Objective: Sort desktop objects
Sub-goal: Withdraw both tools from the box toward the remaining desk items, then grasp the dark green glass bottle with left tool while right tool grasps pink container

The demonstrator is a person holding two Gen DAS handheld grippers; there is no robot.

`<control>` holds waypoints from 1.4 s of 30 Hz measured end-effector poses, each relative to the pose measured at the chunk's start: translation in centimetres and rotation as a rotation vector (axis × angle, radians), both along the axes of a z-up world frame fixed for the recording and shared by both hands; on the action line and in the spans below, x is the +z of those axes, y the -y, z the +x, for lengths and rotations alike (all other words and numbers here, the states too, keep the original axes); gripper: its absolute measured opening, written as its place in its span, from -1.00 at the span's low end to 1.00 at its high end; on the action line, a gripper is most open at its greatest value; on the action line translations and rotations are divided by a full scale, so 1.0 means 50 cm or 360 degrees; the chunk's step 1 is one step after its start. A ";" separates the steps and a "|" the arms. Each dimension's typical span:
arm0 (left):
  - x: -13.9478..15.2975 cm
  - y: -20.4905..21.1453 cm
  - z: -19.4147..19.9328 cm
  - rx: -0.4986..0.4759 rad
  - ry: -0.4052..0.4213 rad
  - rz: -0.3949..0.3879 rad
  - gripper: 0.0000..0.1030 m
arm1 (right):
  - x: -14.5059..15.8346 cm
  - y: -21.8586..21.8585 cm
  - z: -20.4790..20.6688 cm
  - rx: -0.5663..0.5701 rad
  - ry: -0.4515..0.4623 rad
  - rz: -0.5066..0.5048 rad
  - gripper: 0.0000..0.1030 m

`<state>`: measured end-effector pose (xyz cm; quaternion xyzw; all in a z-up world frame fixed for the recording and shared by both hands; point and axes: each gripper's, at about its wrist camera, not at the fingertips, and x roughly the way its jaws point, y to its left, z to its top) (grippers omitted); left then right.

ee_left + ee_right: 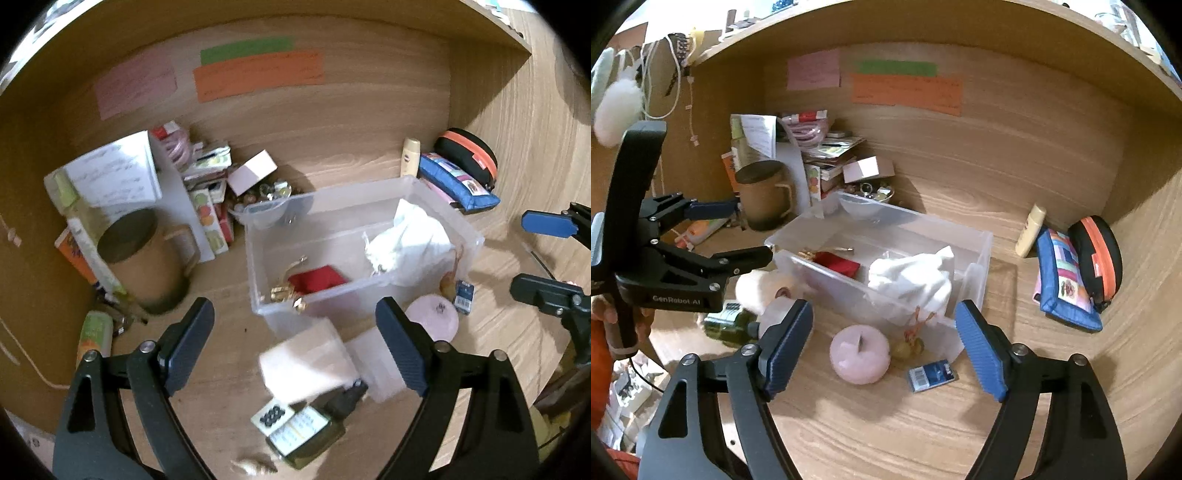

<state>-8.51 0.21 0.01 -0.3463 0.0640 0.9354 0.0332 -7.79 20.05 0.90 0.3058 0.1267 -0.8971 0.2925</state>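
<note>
Clear plastic bin (975,254) sits mid-worktop (960,424) with a red pouch (837,264) and a crumpled white cloth (912,277) inside. Just in front of it lie a pink round case (859,353) and a small blue box (932,376). Both the left claw (295,354) and the right claw (884,350) are spread wide, holding nothing, hovering over the clutter.

The clear bin (975,254) held my red pouch (837,263) and white cloth (912,277); a pink round case (859,354), possibly a jar, lay just beside it.
</note>
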 end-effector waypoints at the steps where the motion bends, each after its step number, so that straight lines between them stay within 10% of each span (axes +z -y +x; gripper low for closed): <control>1: -0.004 0.005 0.007 0.0004 0.0007 0.0000 0.74 | -0.002 -0.002 0.005 0.0004 0.0004 -0.0010 0.54; 42: -0.194 0.052 0.083 -0.0005 0.0270 0.0206 0.53 | -0.215 0.061 -0.081 0.0024 0.0446 -0.0033 0.55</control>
